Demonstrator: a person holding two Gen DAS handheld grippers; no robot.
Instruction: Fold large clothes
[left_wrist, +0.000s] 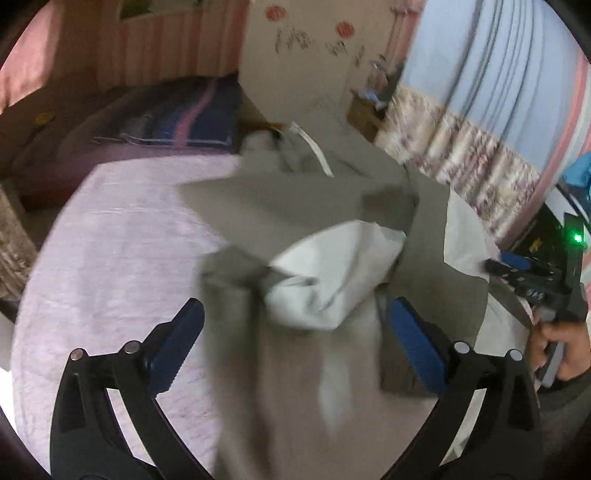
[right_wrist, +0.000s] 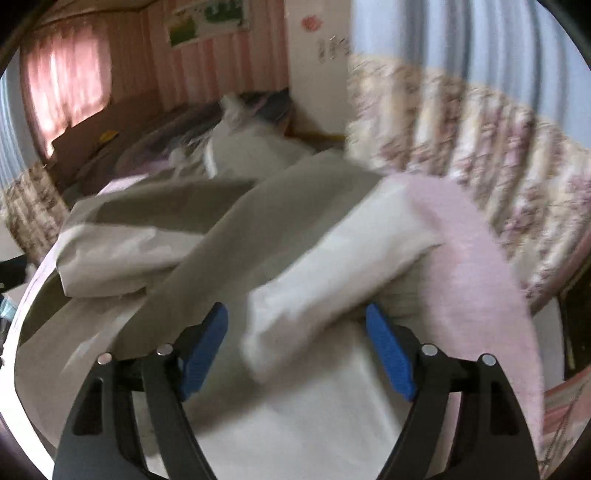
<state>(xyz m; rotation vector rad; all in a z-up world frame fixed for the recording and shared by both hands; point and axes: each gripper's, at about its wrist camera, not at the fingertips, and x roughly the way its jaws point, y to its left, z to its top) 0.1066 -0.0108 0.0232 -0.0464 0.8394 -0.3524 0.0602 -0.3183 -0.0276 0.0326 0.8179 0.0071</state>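
Since it lies rumpled on the pink bed cover (left_wrist: 110, 240), the grey garment (left_wrist: 295, 199) looks soft, light and floppy; hems or corners seem the best holds. Above the garment, the left gripper (left_wrist: 295, 347) and right gripper (right_wrist: 297, 347) hang with jaws spread, grasping nothing.

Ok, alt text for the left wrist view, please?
The left claw hangs open over a crumpled grey and white garment on a pink bedspread. At the right edge, a hand holds the right claw. The picture is motion-blurred.
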